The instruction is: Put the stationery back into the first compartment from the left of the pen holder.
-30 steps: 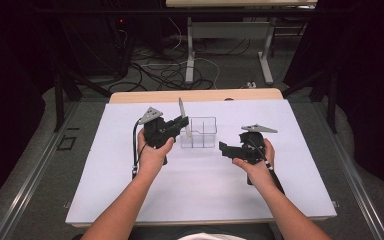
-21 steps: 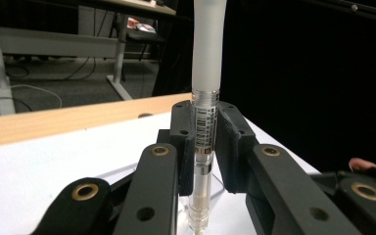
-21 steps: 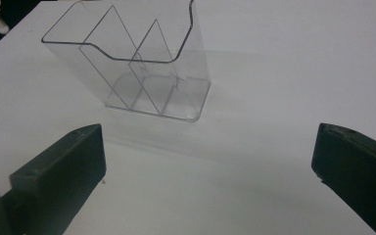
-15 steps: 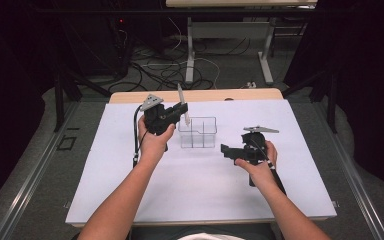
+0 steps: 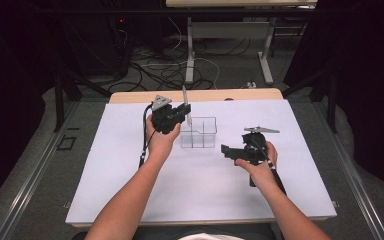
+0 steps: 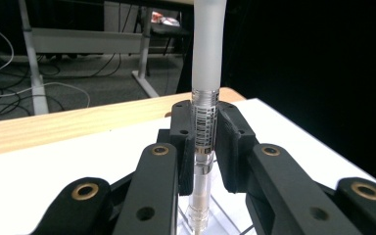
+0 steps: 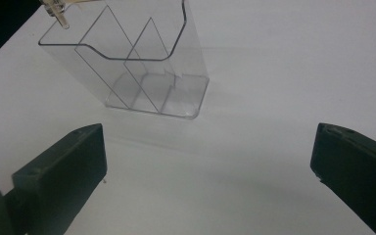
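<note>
Jaws on my left gripper (image 5: 181, 111) pinch a slim clear plastic pipette (image 5: 184, 99), which from the high view stands upright above the left end of the clear divided plastic organiser (image 5: 198, 133); my right gripper (image 5: 228, 150) hangs spread over the white table cover (image 5: 130, 200), with wide bare sheet toward every edge. Along the left gripper view, the pipette (image 6: 203, 122) runs vertically between the pads, frosted bulb up, tip down. Through the right gripper view, the black jaws stand well apart with the organiser (image 7: 142, 63) ahead and the pipette tip (image 7: 58, 13) just above its far corner rim.
</note>
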